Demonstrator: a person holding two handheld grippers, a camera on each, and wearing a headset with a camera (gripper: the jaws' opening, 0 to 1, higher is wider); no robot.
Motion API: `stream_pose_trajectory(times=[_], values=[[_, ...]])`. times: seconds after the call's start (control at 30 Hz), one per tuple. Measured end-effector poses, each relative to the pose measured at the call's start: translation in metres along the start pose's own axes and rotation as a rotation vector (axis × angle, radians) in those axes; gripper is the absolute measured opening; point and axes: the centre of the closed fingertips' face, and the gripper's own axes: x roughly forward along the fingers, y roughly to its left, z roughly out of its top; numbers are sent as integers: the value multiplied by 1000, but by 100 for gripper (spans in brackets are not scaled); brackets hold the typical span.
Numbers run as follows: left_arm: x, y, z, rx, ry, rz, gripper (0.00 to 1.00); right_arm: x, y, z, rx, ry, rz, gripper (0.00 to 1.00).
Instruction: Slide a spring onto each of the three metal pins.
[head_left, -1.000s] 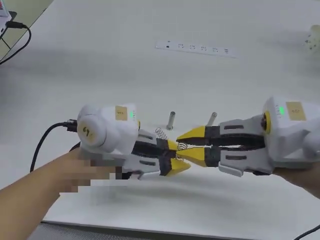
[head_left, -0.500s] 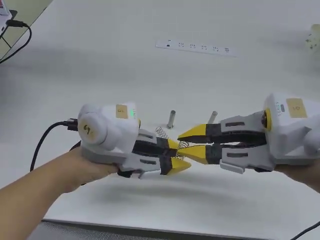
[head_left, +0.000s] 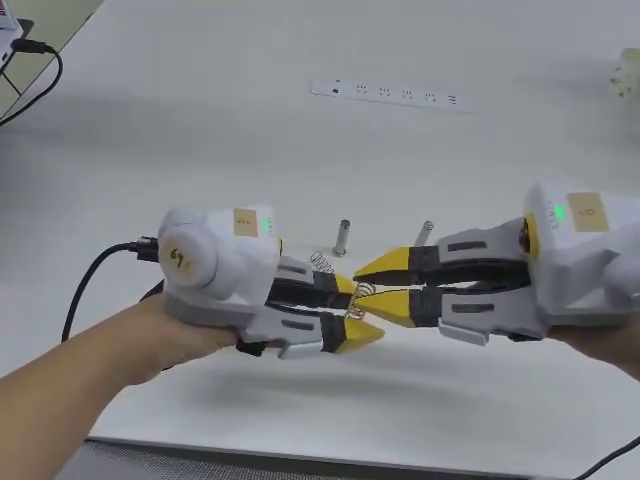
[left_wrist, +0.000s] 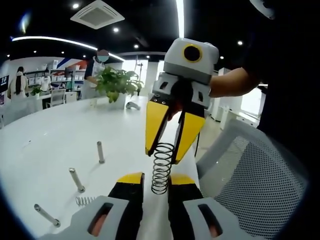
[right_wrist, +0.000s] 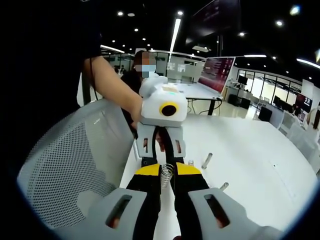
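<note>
Your right hand-held gripper (head_left: 361, 288) sits slightly higher than before. It and the left hand-held gripper (left_wrist: 157, 180) both pinch the spring (left_wrist: 161, 165). This looks like a handover. Next, free one end for the pin (head_left: 342, 238) just beyond the spring.

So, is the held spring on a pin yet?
Off: the spring is held between the left gripper and right gripper, apart from the pins.

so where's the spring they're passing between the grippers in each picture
Head view: the spring is just below centre, where the two pairs of yellow jaws meet.
Left gripper view: lower centre, running from the near jaws up to the far pair.
Right gripper view: lower centre, between the near jaws.
Shared landmark: the metal pins standing beyond it.
</note>
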Motion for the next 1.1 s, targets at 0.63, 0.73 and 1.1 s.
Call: stream_pose_trajectory(times=[0.63,0.73,1.1], values=[[-5,5,2,-2,-7,25,21,1,-1,-3,-30,29,4,6],[-6,5,0,-2,-1,28,21,2,-2,-4,-41,40,3,6],[-21,13,-1,-15,-5,71,24,-2,-7,-11,-77,81,-11,6]])
